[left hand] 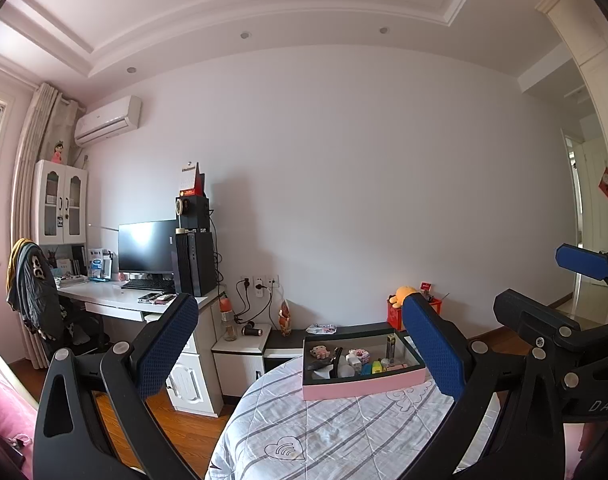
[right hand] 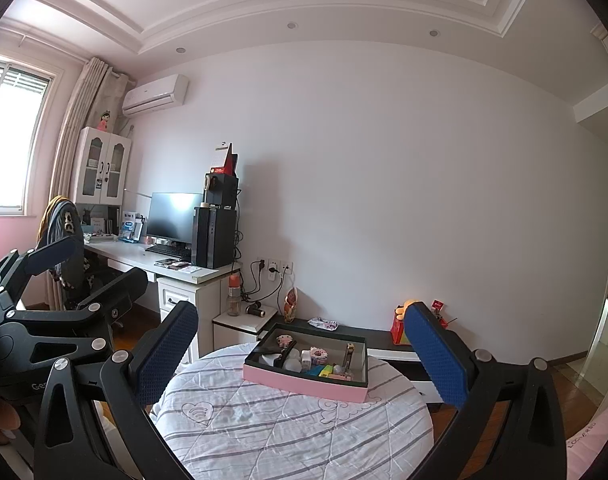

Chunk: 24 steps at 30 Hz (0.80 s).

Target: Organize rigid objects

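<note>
A pink-sided box (left hand: 364, 385) (right hand: 299, 380) with a dark rim stands on the far part of a round surface under a white quilt with grey stripes (left hand: 324, 432) (right hand: 287, 428). Several small objects lie inside it: a pink figure (left hand: 319, 352) (right hand: 283, 339), white bottles, yellow and blue pieces, a dark tool. My left gripper (left hand: 304, 344) hovers open above the quilt, short of the box, with nothing between its blue pads. My right gripper (right hand: 301, 350) is open the same way, empty, beside the left one (right hand: 83, 272).
A white desk (left hand: 115, 296) (right hand: 143, 256) with monitor, keyboard and black computer tower stands at the left, a chair draped with clothes before it. A low white cabinet (left hand: 239, 344) and dark shelf line the wall. A doorway (left hand: 584, 240) opens at right.
</note>
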### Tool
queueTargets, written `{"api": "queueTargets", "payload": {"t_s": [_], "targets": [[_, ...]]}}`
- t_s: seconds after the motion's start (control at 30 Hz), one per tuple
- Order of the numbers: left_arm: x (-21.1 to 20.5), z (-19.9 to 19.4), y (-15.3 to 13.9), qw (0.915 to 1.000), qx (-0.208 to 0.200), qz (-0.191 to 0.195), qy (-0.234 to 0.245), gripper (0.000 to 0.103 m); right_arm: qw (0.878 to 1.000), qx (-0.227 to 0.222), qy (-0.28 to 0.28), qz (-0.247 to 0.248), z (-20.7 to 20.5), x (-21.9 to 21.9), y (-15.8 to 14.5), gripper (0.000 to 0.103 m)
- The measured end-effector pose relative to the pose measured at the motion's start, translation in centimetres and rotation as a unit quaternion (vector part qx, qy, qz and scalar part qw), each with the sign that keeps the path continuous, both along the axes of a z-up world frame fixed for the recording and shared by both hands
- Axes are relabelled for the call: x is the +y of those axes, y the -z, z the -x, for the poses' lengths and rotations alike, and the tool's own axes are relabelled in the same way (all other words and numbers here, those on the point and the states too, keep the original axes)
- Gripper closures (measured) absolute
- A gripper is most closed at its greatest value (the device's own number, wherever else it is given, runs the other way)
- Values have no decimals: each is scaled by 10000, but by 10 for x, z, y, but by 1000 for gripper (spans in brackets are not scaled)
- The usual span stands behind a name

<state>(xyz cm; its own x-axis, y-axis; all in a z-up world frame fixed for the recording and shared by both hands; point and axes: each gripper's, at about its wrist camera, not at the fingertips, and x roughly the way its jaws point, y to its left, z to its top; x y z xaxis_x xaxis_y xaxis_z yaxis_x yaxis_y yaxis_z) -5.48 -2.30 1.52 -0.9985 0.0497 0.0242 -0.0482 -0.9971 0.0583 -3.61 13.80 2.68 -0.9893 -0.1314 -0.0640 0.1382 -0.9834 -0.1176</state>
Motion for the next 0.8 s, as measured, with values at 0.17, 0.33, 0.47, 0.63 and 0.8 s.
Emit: {"api": "queueTargets", "payload": {"t_s": [0.17,0.33,0.47,0.63,0.8], "targets": [[-1,-2,1,10000,84,24,-30,0,10000,-17,-4,-8,-1,-1,0,0],[-1,-3,-1,9999,96,45,-46,0,10000,-28,-17,-3,-1,-3,1,0],[-1,-3,-1,9999,87,37,-38,0,10000,-25,-14,-13,-1,-3,1,0],[-1,-4,-1,9999,87,40,-38,0,10000,-27,-17,-7,-1,-3,1,0],[-1,-4,-2,9999,98,48,-51,0,10000,-18,-20,-7,-2,-3,1,0]]}}
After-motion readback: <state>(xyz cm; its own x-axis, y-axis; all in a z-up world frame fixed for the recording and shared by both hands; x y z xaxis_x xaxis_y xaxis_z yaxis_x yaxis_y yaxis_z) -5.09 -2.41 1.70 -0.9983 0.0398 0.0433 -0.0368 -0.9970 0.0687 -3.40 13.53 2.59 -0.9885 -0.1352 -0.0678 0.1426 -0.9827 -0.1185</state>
